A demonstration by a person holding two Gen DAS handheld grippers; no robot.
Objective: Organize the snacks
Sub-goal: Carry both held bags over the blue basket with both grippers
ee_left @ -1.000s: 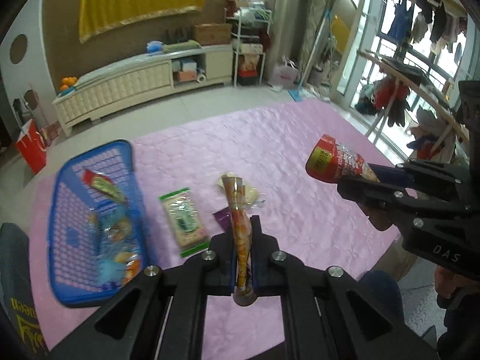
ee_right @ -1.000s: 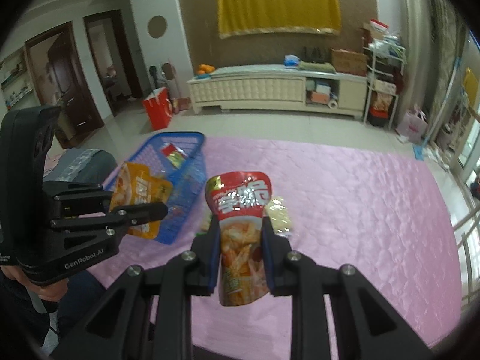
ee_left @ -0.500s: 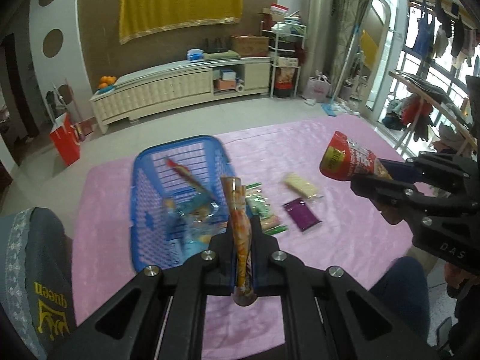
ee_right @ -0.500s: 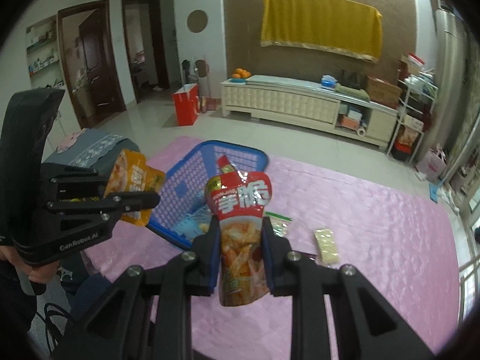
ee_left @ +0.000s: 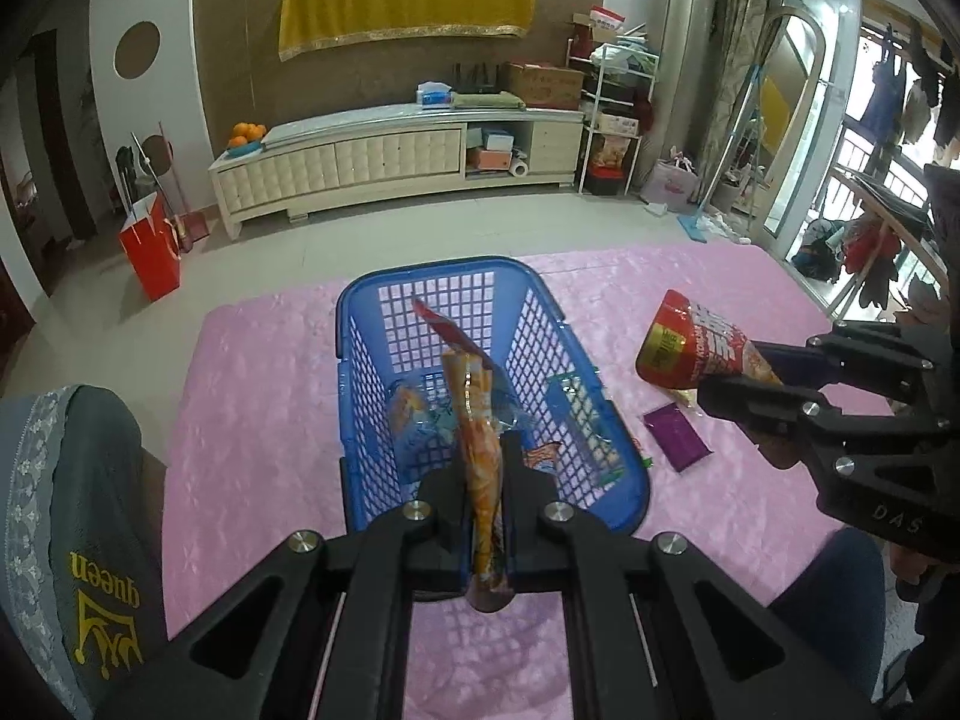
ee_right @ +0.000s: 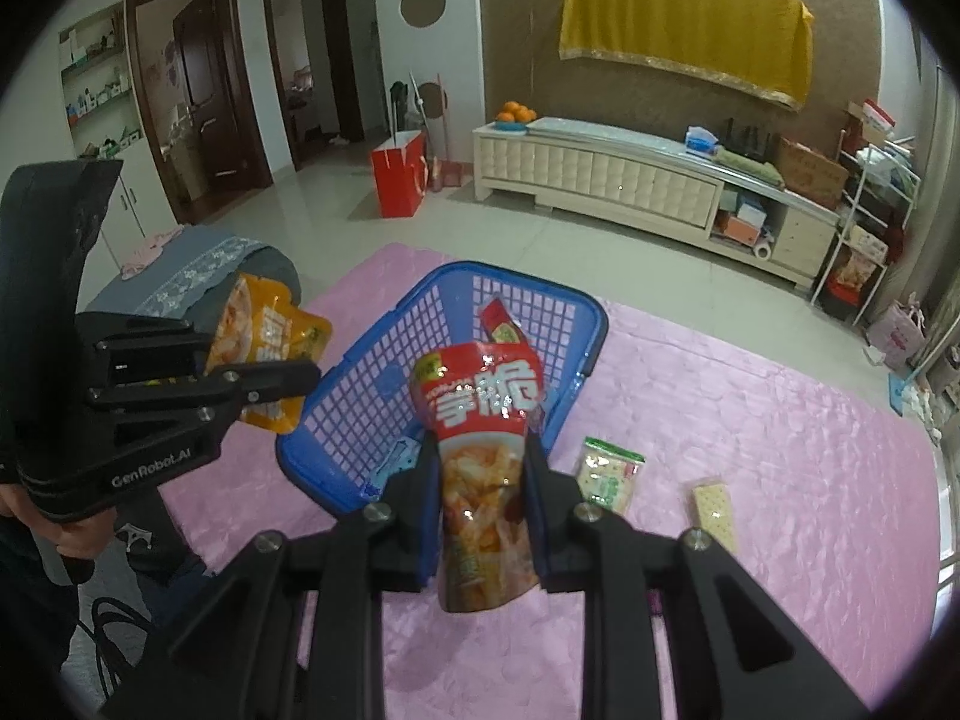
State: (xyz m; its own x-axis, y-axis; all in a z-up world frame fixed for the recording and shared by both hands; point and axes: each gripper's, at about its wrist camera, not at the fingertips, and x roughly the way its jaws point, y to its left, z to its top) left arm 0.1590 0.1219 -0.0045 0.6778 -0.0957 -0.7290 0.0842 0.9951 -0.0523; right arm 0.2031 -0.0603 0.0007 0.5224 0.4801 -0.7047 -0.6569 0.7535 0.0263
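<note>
In the left wrist view, the left gripper [ee_left: 486,483] is clamping an orange snack pouch [ee_left: 478,450] edge-on between its jaws, and the pouch is standing upright over the near end of the blue basket [ee_left: 360,420]. The basket is resting on the pink tablecloth [ee_left: 258,396] and is holding several wrapped snacks (their labels are too small to read). At the right, the right gripper [ee_left: 729,381] is pinching a red snack bag [ee_left: 690,348] above the cloth, and a purple packet [ee_left: 677,438] is lying flat just beside the basket's right wall. In the right wrist view, the right gripper [ee_right: 477,456] is gripping the red snack bag [ee_right: 480,420] upright by its lower half, in front of the blue basket [ee_right: 360,396]. The left gripper [ee_right: 282,381] is holding the orange snack pouch [ee_right: 267,348] to the left of the basket. A green-and-white cracker pack [ee_right: 607,474] and a pale wafer pack [ee_right: 714,507] are lying on the pink tablecloth [ee_right: 750,420], near each other and right of the basket.
</note>
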